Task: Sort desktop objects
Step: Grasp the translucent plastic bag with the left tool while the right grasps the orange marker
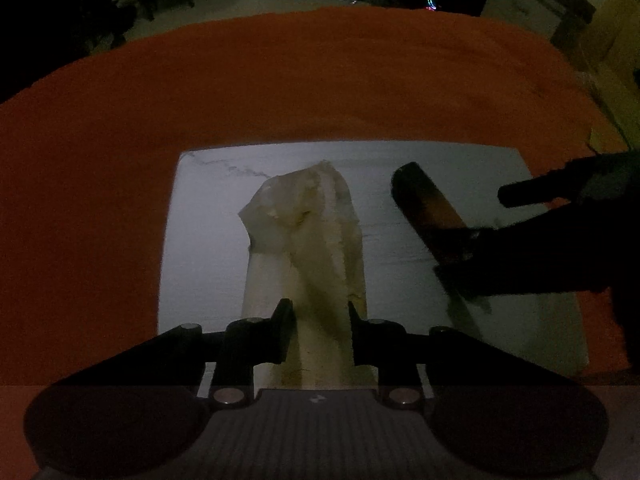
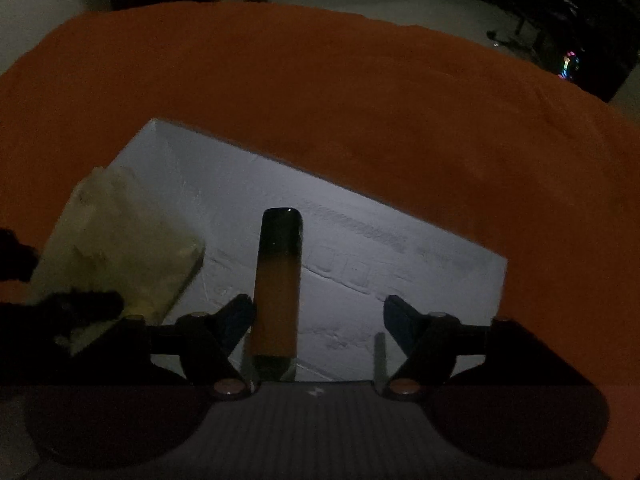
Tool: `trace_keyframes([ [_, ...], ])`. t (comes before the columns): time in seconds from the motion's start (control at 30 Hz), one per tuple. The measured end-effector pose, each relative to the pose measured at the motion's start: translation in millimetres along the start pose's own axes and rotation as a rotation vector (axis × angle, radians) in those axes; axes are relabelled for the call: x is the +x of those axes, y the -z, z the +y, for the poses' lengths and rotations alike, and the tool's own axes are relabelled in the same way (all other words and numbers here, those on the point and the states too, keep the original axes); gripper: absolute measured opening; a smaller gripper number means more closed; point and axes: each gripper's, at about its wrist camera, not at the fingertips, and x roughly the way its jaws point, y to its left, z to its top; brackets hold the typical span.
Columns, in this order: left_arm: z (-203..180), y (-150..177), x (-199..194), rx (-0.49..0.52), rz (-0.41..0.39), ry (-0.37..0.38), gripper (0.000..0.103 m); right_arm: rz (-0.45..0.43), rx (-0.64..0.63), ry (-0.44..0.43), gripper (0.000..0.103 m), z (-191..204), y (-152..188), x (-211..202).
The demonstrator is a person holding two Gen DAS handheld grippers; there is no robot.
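Dim room. Left gripper (image 1: 320, 320) was clamped on a pale crumpled plastic bag (image 1: 308, 236) lying on the white board (image 1: 208, 240) atop the orange-clothed table (image 1: 280, 80). Right gripper (image 2: 318, 322) had its fingers apart w/ an orange-and-black tube (image 2: 278, 280) between them, near the left finger; contact unclear. Bag sat left of tube.

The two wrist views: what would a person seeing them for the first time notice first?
First the orange cloth that covers the table, with a pale white board lying on it. On the board, a translucent plastic packet sits between the fingers of the left hand-held gripper. To its right lies an orange and black stick, which runs between the open fingers of the right hand-held gripper, closer to its left one.
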Motion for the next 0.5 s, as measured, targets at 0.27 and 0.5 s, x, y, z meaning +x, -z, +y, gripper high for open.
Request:
trace_keyframes([
  [0.27, 2, -4, 0, 0.026, -0.002, -0.012, 0.021, 0.042, 0.000, -0.004, 0.029, 1, 2, 5],
  [0.5, 2, -3, 0, 0.028, -0.006, -0.014, 0.021, 0.067, 0.052, -0.039, 0.028, -10, 5, -8],
])
